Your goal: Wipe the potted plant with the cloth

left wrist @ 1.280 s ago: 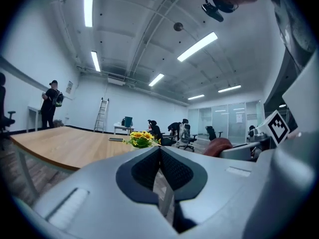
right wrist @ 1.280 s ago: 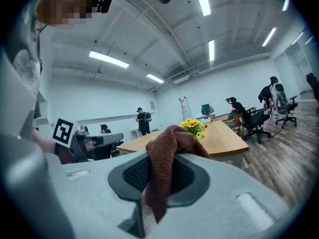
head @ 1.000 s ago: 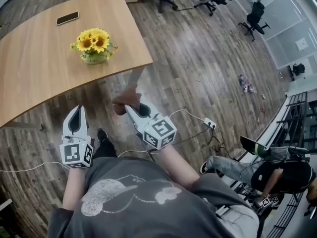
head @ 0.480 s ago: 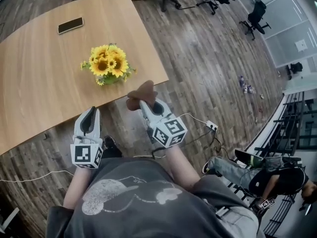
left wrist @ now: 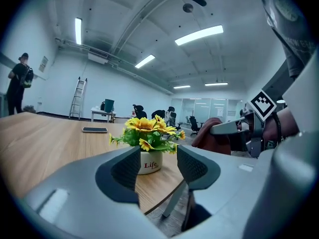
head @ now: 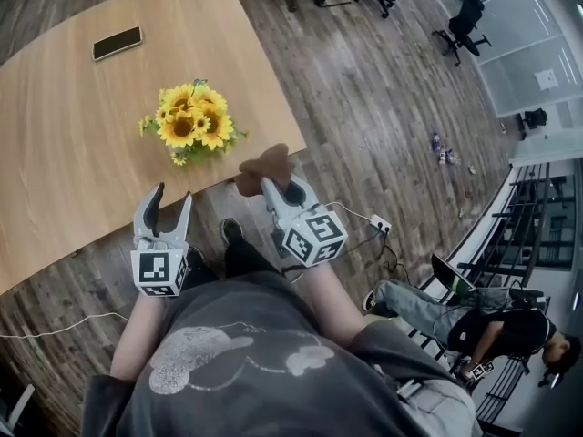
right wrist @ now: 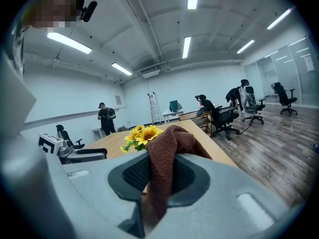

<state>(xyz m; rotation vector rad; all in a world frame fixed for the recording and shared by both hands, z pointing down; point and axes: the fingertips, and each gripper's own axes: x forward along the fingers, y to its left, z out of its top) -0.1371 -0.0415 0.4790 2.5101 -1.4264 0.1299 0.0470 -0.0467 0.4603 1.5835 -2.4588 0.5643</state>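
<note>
Two grippers here, both hanging just off the table's near edge. The left gripper is empty. Its jaws are partway apart and have just been opening, with the potted plant lined up beyond the gap, untouched. The right gripper is clamped tight on the brown cloth, which bunches up above the jaws. The plant sits close to that near edge, toward the right corner. A phone lies near the far edge.
</note>
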